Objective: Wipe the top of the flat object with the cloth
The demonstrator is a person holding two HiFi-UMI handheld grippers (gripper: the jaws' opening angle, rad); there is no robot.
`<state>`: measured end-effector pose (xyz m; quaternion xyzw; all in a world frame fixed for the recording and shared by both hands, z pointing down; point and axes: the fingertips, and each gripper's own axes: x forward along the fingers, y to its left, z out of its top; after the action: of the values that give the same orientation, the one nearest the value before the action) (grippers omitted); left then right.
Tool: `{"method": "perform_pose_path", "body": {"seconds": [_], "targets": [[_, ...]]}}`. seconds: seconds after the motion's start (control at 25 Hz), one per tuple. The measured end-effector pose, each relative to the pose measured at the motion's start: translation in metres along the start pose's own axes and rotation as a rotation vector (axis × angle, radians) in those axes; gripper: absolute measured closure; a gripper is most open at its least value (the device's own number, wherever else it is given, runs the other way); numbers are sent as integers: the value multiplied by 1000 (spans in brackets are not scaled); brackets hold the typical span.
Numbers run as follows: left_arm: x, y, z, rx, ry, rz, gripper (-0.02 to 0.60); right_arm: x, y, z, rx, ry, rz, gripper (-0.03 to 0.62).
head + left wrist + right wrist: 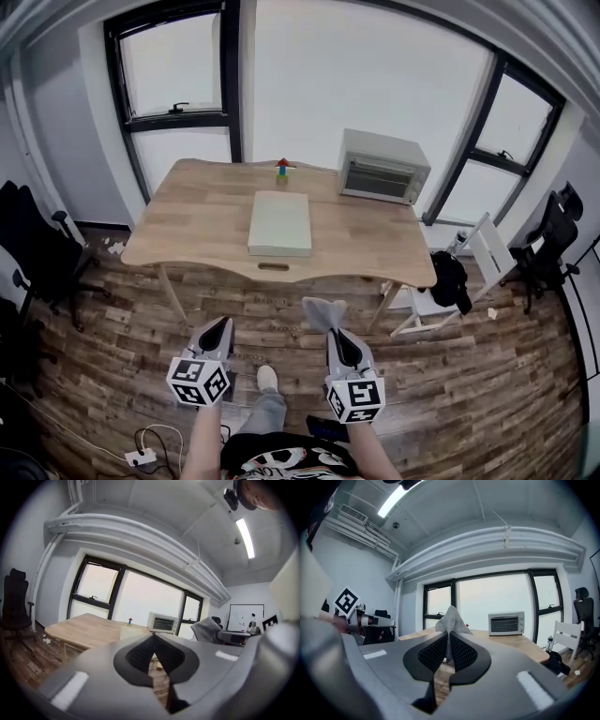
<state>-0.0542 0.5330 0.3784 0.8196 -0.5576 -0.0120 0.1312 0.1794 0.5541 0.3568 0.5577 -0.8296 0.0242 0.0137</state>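
Right tongs [335,337] are clamped down on the cloth [319,312] — a grey wad sticking up out of the tips. Left tongs [223,326] are fully closed with nothing in them. Both are held low in front of the person, well short of the worktop [187,225].

The flat object [280,222], a pale rectangular slab, lies mid-worktop toward the near edge. A small toy [282,168] sits behind it and a toaster oven [382,166] is at the back right corner.

So I'd say we're at the carry-over step — cloth is in hand, no wiping yet. Next move calls for stepping in, getting the right tongs over the slab and lowering until the cloth lies against its top, then sweeping across. The left one could steady the slab if it slides.
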Motion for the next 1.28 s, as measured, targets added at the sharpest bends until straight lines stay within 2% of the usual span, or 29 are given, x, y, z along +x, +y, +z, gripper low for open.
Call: {"method": "perform_pose_path", "body": {"seconds": [0.24,0.4,0.76,1.04,1.28], "targets": [[90,58,-4,5,14,18,525,107,-31,-20,11,23,-9,585],[179,103,-3,-22,64,11,525,193,-53,-41,9,104,-20,585],[371,192,31,-29,154,-51,525,392,-114,-33,-11,176,-68,585],[449,234,21,-46,217,-76,525,463,-142,-43,-15,230,-124,585],[474,250,26,-63,208,-77,525,477,-152,-36,-35,240,-148,585]]}}
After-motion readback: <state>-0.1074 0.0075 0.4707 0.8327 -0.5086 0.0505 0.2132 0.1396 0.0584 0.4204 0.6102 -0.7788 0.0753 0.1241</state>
